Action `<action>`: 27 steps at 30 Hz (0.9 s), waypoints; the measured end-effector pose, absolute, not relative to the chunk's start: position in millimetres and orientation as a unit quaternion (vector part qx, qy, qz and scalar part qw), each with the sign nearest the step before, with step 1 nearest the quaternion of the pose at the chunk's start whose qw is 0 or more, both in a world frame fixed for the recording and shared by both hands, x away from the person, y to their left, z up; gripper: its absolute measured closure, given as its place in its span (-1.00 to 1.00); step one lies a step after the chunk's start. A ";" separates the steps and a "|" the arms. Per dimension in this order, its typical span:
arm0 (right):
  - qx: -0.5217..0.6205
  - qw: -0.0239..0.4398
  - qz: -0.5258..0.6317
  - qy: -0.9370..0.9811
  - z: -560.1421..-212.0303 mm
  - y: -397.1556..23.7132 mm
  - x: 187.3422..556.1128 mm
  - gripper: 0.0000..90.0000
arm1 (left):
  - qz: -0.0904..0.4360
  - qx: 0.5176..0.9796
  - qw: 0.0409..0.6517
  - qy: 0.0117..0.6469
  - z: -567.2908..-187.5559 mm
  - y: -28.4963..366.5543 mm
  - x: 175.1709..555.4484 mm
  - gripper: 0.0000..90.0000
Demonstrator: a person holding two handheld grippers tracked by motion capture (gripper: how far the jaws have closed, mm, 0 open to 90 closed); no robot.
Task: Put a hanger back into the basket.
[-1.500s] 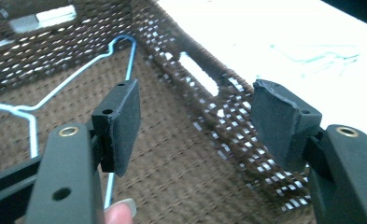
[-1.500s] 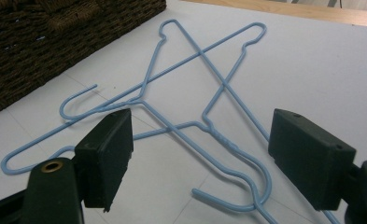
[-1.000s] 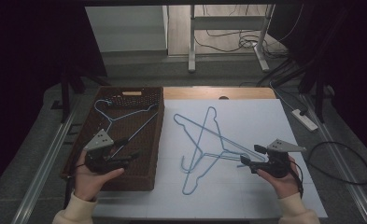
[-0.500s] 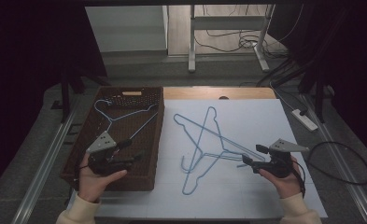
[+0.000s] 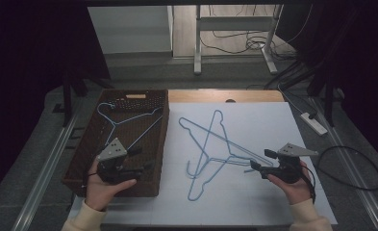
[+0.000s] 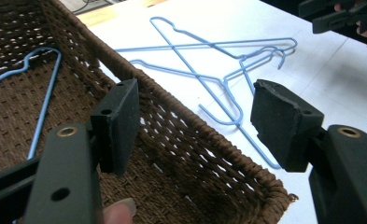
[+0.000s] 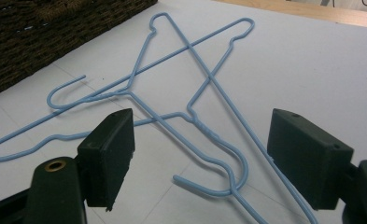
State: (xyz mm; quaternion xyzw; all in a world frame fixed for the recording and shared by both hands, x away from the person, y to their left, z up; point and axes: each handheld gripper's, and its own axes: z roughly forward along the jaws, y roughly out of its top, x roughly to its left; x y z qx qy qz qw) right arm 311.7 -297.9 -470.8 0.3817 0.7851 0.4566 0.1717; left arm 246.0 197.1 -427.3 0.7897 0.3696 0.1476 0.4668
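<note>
Two light blue wire hangers (image 5: 210, 139) (image 7: 204, 79) lie crossed on the white mat (image 5: 268, 120). A third blue hanger (image 5: 124, 120) (image 6: 43, 100) lies inside the brown wicker basket (image 5: 161, 139) at the left. My left gripper (image 5: 141, 159) (image 6: 195, 121) hovers open over the basket's near right corner, with nothing between its jaws. My right gripper (image 5: 260, 160) (image 7: 202, 154) is open just above the mat, its jaws on either side of the hangers' hooks without touching them. In the left gripper view, my right gripper (image 6: 340, 16) is at the top right.
A strip of wooden tabletop (image 5: 225, 96) runs behind the mat. On the floor to the right lie a white power strip (image 5: 314, 122) and a looped black cable (image 5: 350, 168). Desk legs (image 5: 196, 48) and more cables stand beyond the table.
Both grippers have shifted only slightly and stay open. The hangers and the basket have not moved.
</note>
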 end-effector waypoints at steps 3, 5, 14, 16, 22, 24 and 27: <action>0.382 0.172 0.453 0.787 -470.7 -298.2 312.1 -0.47 | 0.144 0.793 0.464 0.368 -429.2 194.4 246.1 -0.24; 0.383 0.172 0.451 0.788 -471.1 -298.1 312.9 -0.47 | 0.141 0.794 0.464 0.367 -430.5 192.4 246.3 -0.24; 0.385 0.171 0.437 0.795 -472.5 -295.5 315.7 -0.46 | 0.132 0.803 0.460 0.355 -434.1 183.4 245.8 -0.24; 0.383 0.172 0.431 0.799 -472.7 -294.3 315.9 -0.46 | 0.130 0.805 0.459 0.353 -436.3 180.6 245.4 -0.24; 0.363 0.180 0.405 0.820 -468.6 -281.9 318.0 -0.44 | 0.125 0.810 0.454 0.349 -440.1 176.1 246.3 -0.24; 0.355 0.180 0.398 0.827 -467.1 -277.4 319.9 -0.43 | 0.124 0.811 0.453 0.349 -440.9 175.3 246.4 -0.24; 0.346 0.180 0.390 0.834 -465.4 -272.6 322.7 -0.42 | 0.123 0.812 0.452 0.347 -441.2 174.0 246.1 -0.24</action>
